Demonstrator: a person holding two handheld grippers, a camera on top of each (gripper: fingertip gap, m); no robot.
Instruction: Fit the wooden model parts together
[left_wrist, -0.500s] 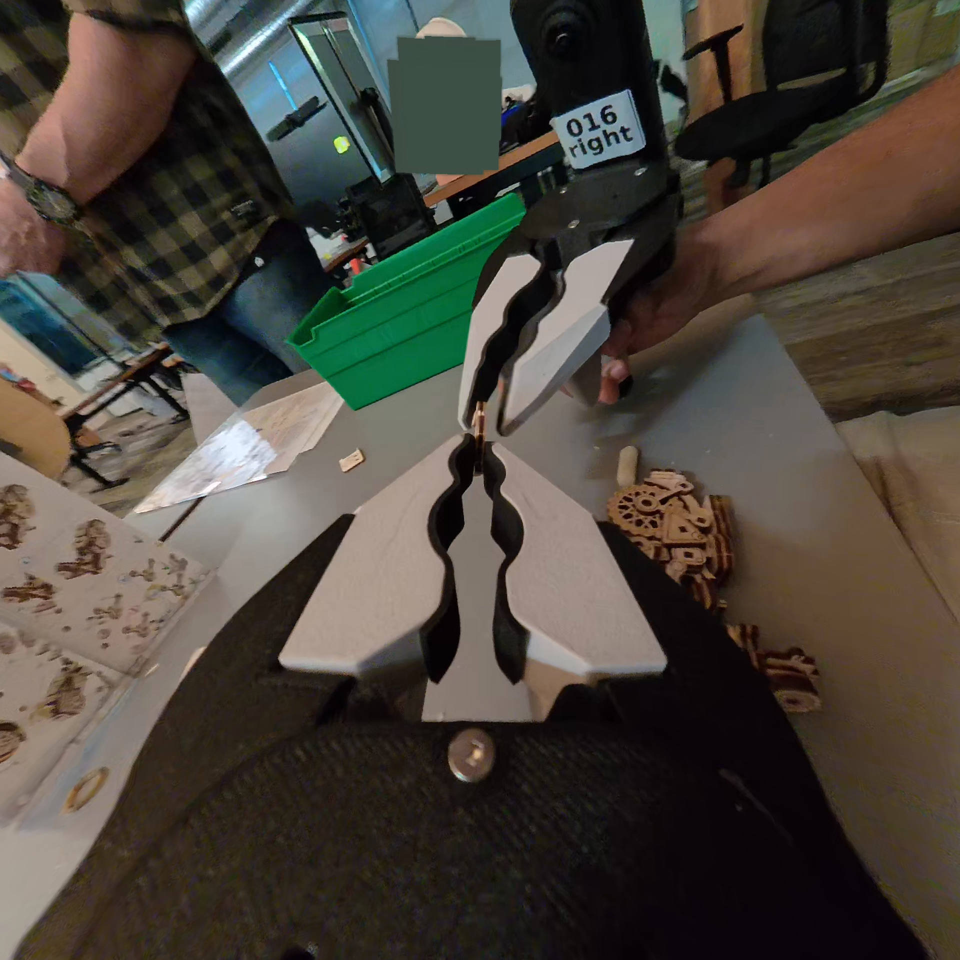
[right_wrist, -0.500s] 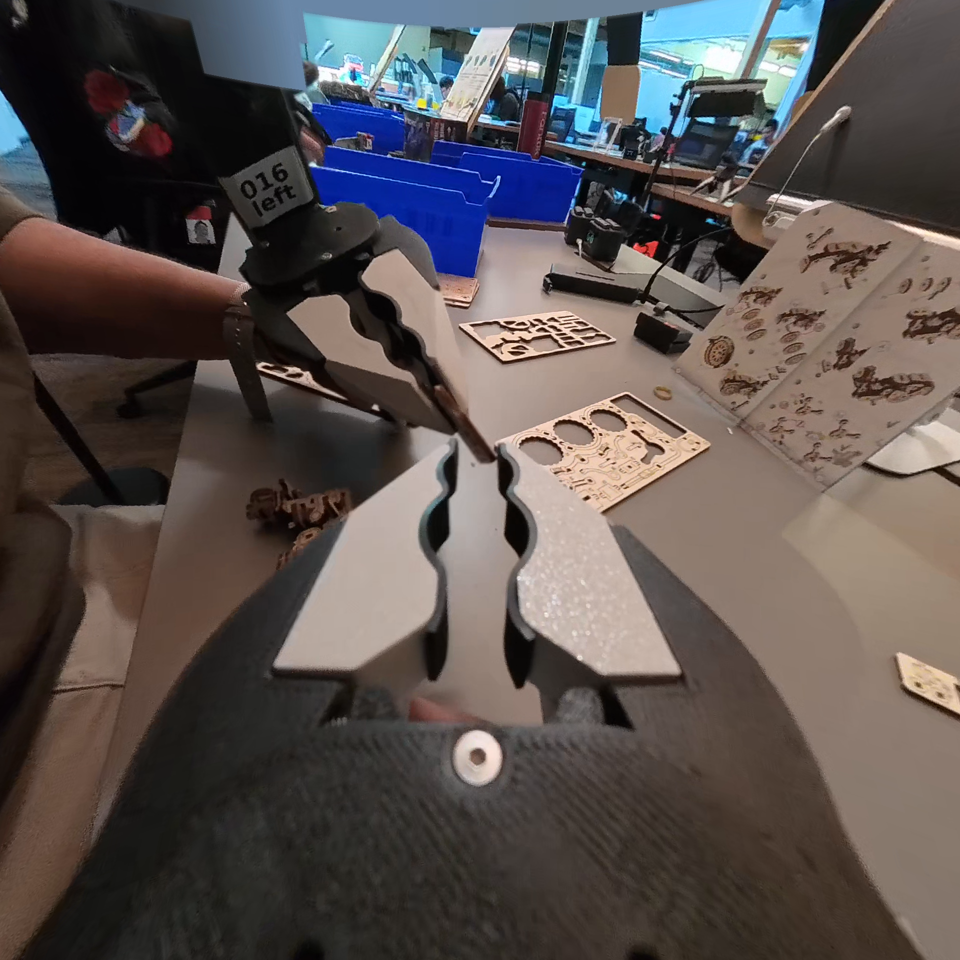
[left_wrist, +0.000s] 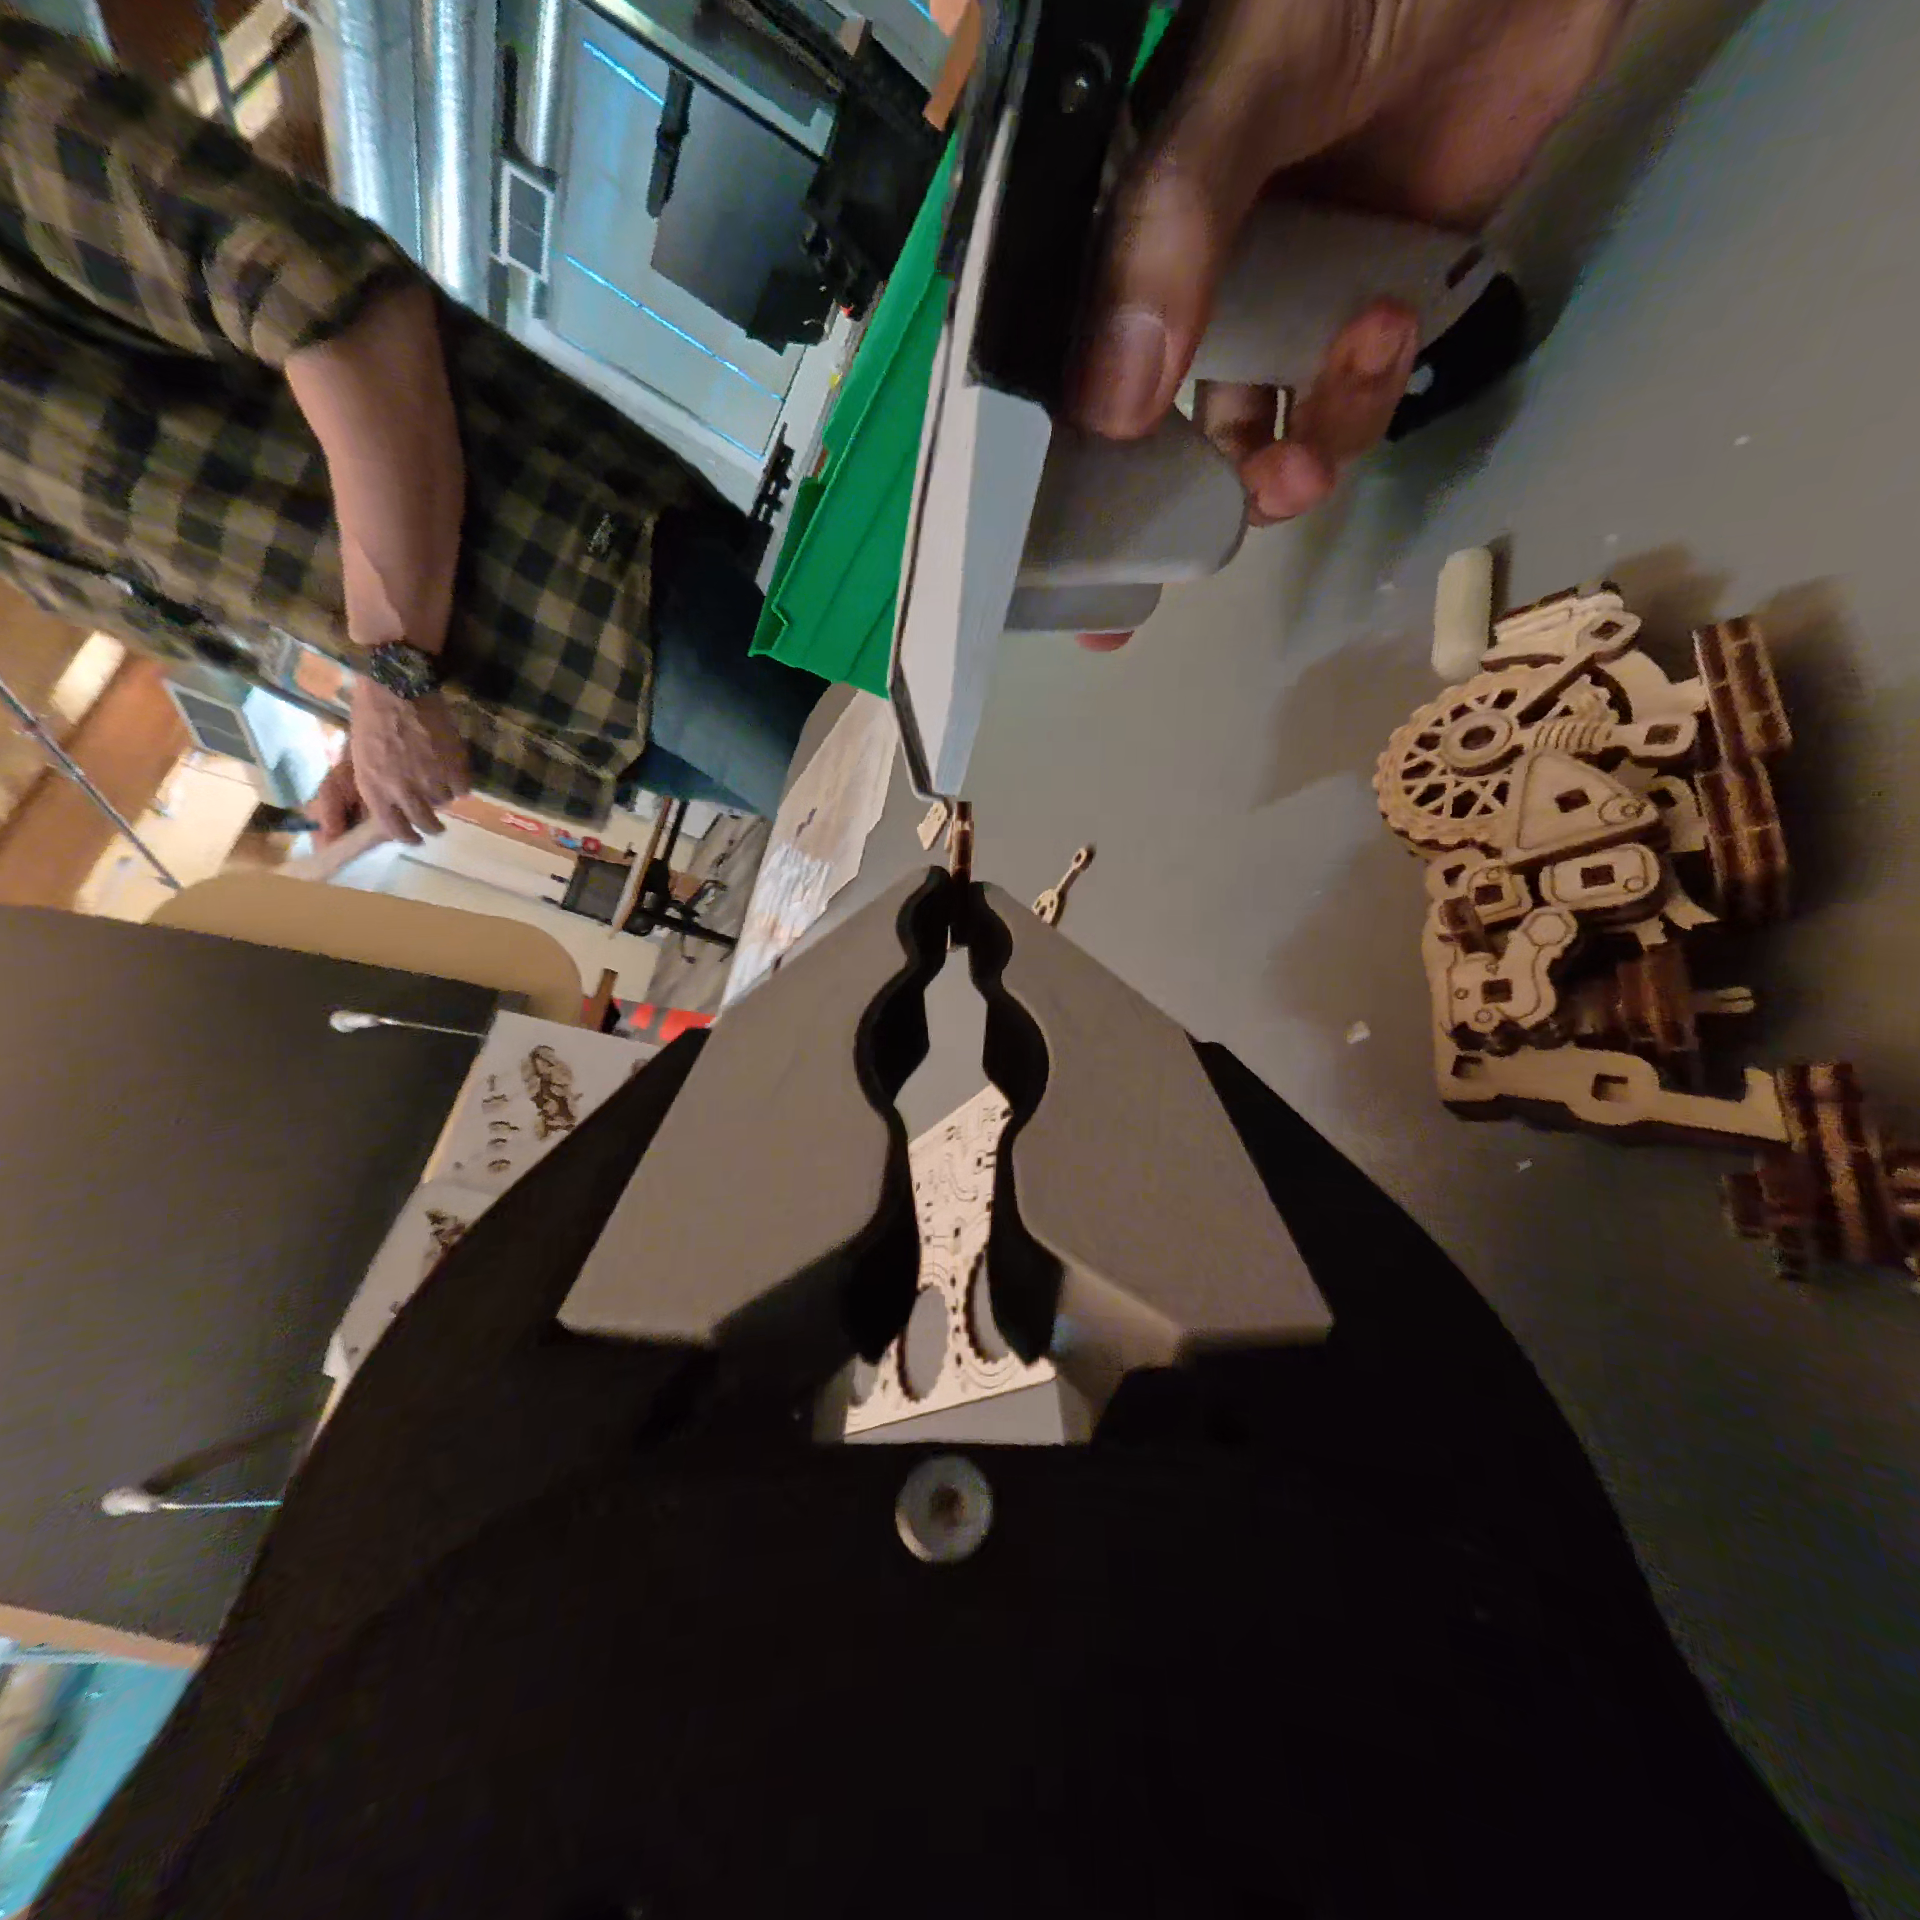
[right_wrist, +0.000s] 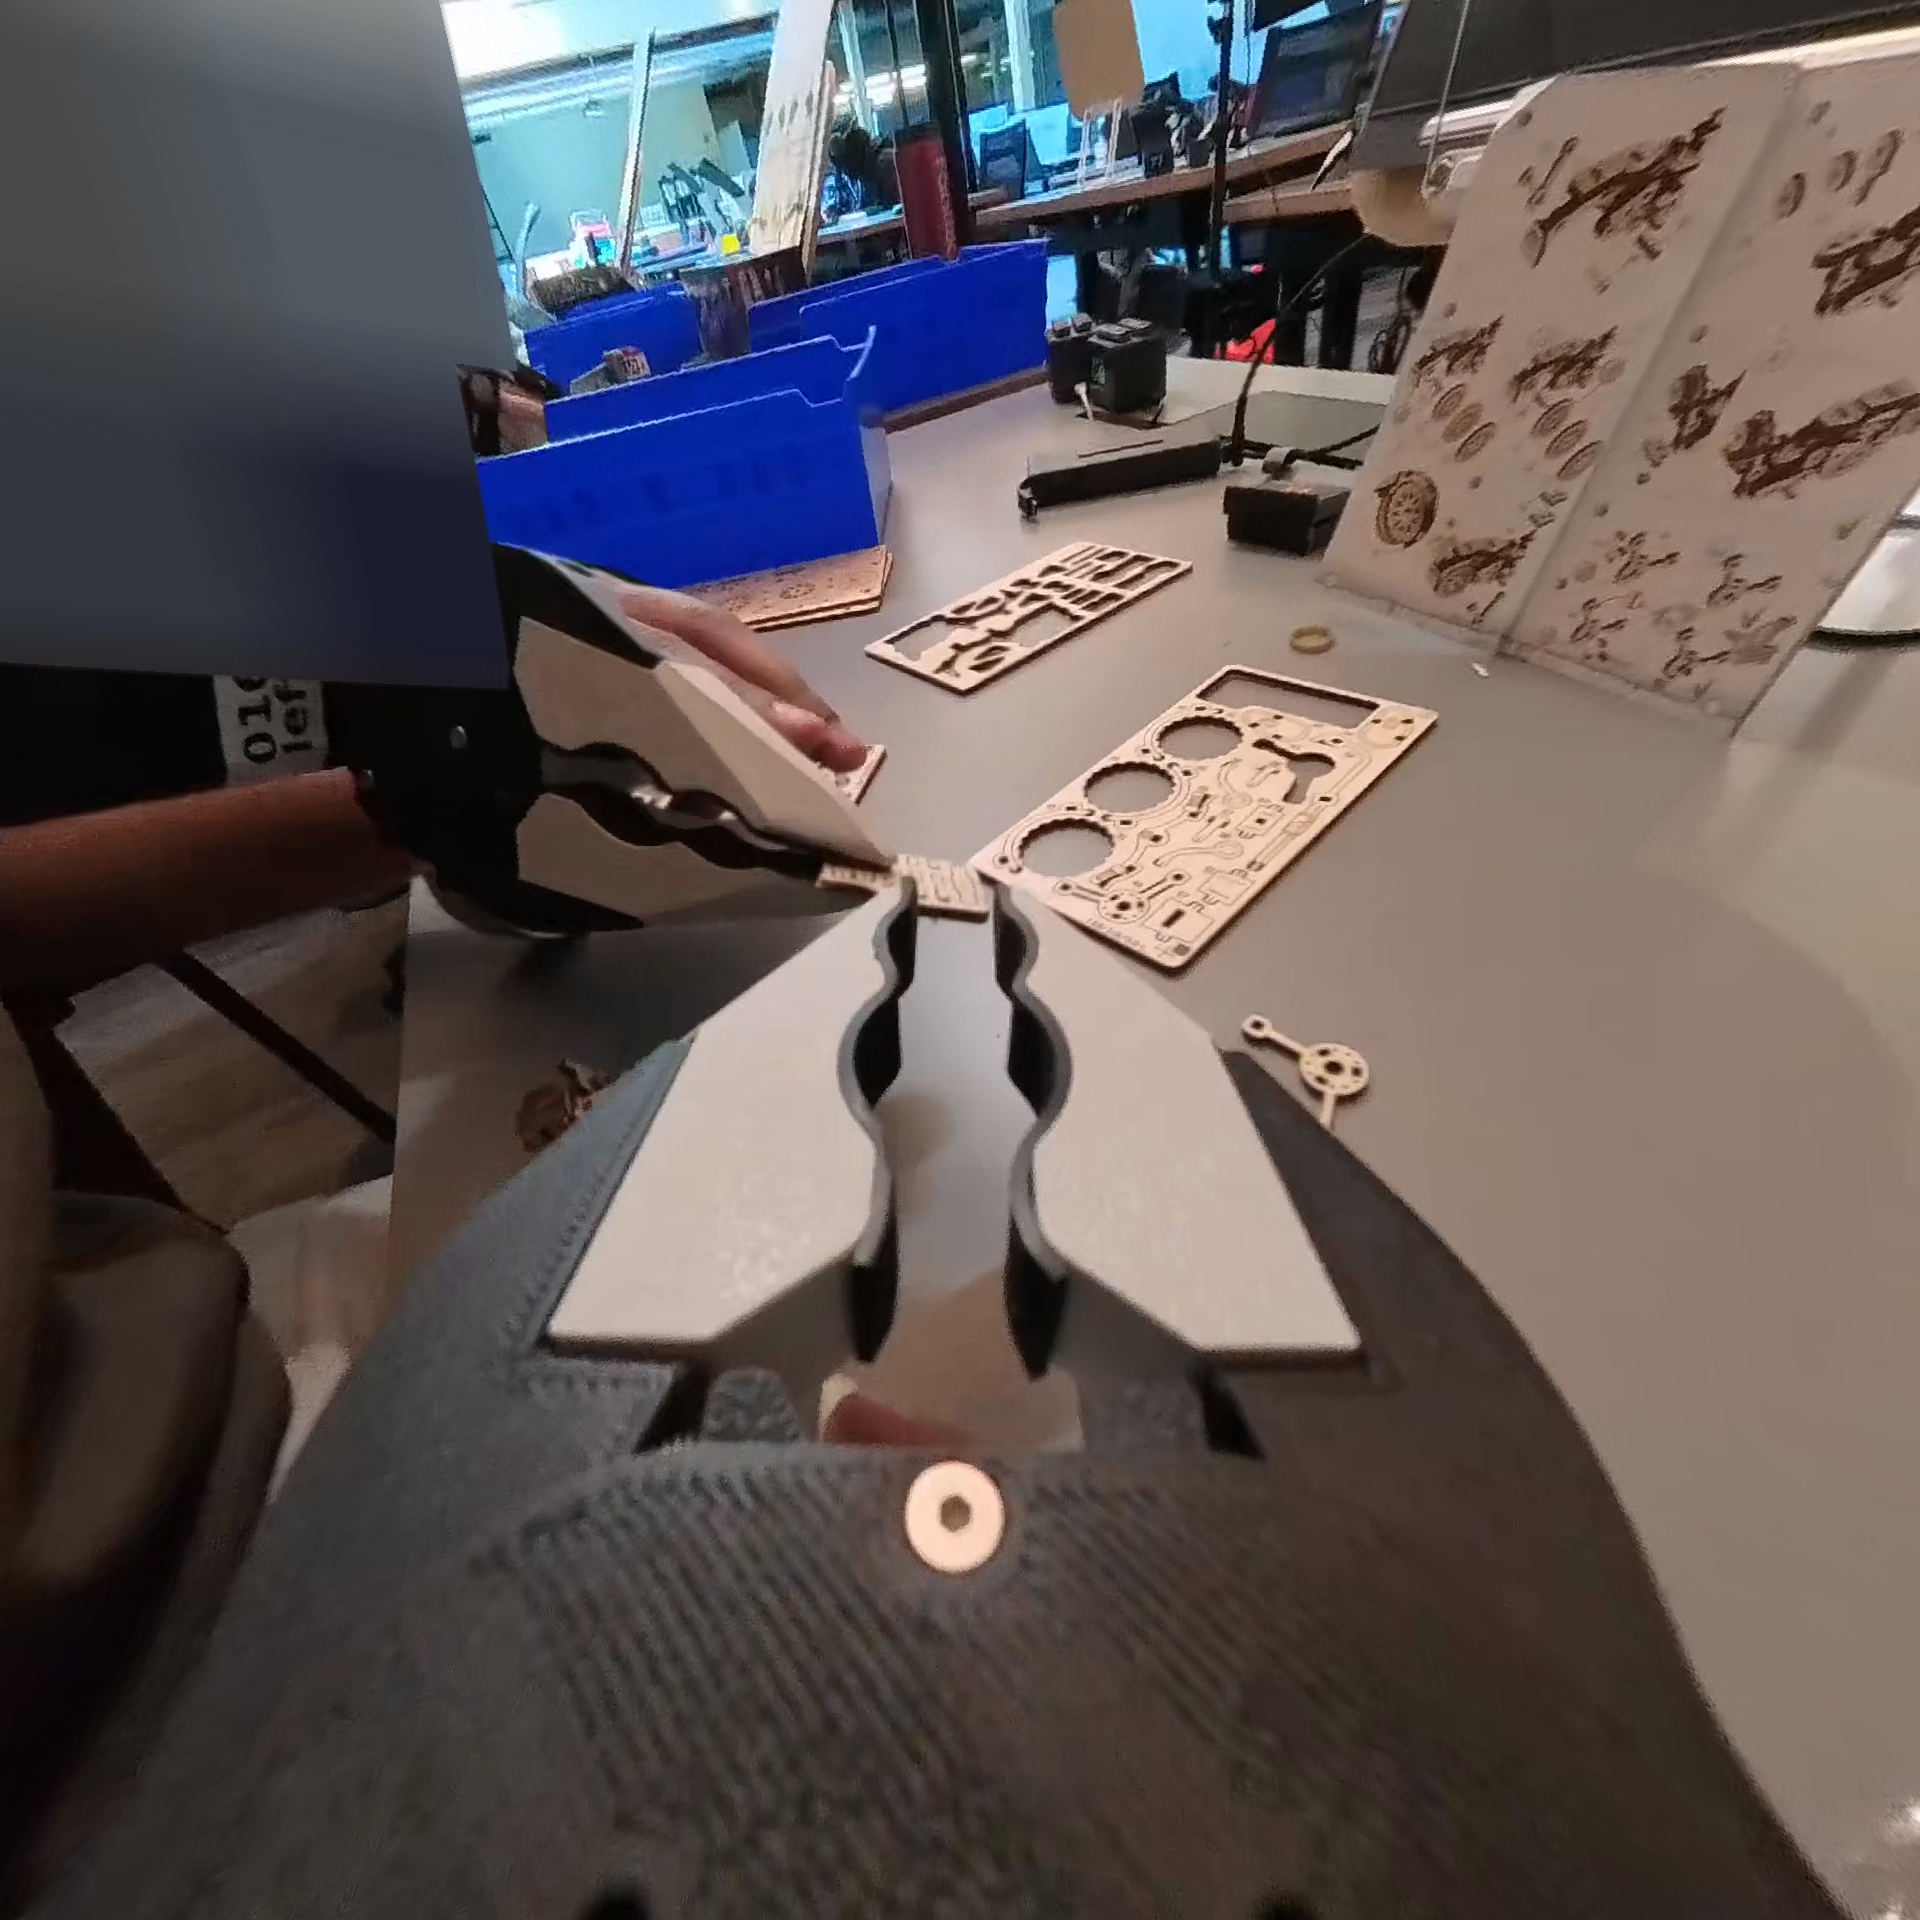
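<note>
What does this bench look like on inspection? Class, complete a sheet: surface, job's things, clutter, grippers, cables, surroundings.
Surface: grey table, no spills seen.
Job's things: strip and slotted piece meeting above the table; part-built model; holed sheet; far sheet; key-shaped piece.
Clutter: blue bins, green bin, ring, white peg, propped instruction sheets.
Grippers: left gripper shut on strip; right gripper shut on slotted piece.
Cables: black cable at the far edge.
Surroundings: person in checked shirt beside the table; benches behind.
</note>
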